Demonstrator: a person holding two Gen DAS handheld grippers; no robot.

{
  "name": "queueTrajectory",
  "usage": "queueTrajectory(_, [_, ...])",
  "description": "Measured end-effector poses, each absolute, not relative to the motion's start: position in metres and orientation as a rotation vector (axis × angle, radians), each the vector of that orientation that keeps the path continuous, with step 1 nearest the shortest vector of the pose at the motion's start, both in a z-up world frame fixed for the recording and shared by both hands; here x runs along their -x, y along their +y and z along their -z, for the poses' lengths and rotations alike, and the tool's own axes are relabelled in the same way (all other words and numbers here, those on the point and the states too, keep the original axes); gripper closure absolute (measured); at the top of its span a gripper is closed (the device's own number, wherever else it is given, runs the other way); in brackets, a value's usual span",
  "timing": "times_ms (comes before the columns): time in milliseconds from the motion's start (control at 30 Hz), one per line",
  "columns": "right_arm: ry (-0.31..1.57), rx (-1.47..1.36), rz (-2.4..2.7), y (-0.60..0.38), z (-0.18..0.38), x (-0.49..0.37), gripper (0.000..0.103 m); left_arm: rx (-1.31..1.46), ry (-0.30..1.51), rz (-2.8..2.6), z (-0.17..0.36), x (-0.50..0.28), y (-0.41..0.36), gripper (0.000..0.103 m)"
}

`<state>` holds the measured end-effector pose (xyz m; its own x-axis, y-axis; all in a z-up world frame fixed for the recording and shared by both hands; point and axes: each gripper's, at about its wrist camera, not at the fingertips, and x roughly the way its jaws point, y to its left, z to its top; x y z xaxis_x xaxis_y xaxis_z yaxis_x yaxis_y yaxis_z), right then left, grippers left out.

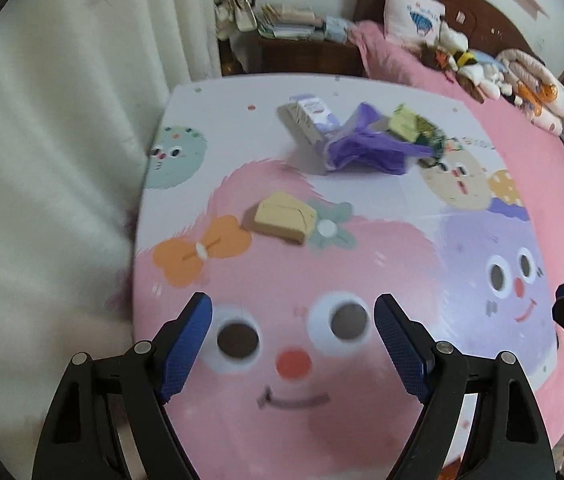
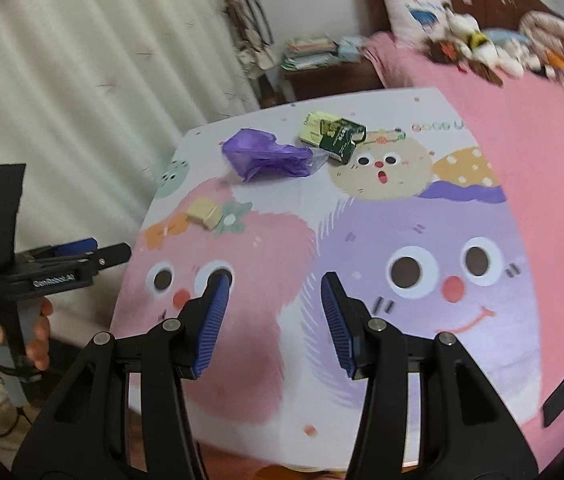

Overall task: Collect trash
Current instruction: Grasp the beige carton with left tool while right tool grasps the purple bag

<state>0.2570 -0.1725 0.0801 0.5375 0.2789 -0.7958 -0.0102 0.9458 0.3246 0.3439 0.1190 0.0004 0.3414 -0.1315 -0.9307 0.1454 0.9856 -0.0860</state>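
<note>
Both claws hang above the table with nothing between their blue ribbed pads. The left claw [image 1: 293, 314] has its black, angular fingers spread wide, and the right claw [image 2: 275, 294] stands moderately spread, also empty. In the right wrist view the left claw is seen from the side, and a hand [image 2: 10, 334] grips its grey handle.

The table [image 2: 282, 408] is a flat smooth board with rounded corners, printed with fluffy cartoon faces in pink, lilac and beige. It lies on a bed with a pink sheet [image 1: 522, 184].

The trash lies on the far part of the table, well apart from both claws. Nearest is a small yellowish carton [image 1: 282, 220], box-shaped with folded flaps, resting between a printed orange bow and a printed green flower. Further back lies a crumpled purple plastic bag [image 1: 362, 148], thin and glossy. Just left of it, touching it, is a white and lilac carton [image 1: 310, 120], lying tilted. On the right of the bag is a crushed carton in pale yellow and dark green [image 2: 332, 134]; the blur makes it hard to say whether it is one piece or two.

Soft plush toys [image 1: 466, 64] and a white pillow [image 1: 412, 16] lie at the dark wooden headboard, and a pleated cream curtain [image 1: 62, 140] hangs on the left.
</note>
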Motion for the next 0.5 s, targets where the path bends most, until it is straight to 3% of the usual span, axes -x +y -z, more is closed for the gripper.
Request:
queueTrajectory(233, [1.071,-0.372,-0.085,-0.141,-0.025,-0.326,0.058,-0.087,1.332,0.236,0.09,-0.432,0.115,0.018])
queueTrajectory(500, [1.116,-0.417,-0.04,-0.119,0.016,-0.367,0.058,-0.103,1.369,0.312,0.127,-0.474,0.102,0.018])
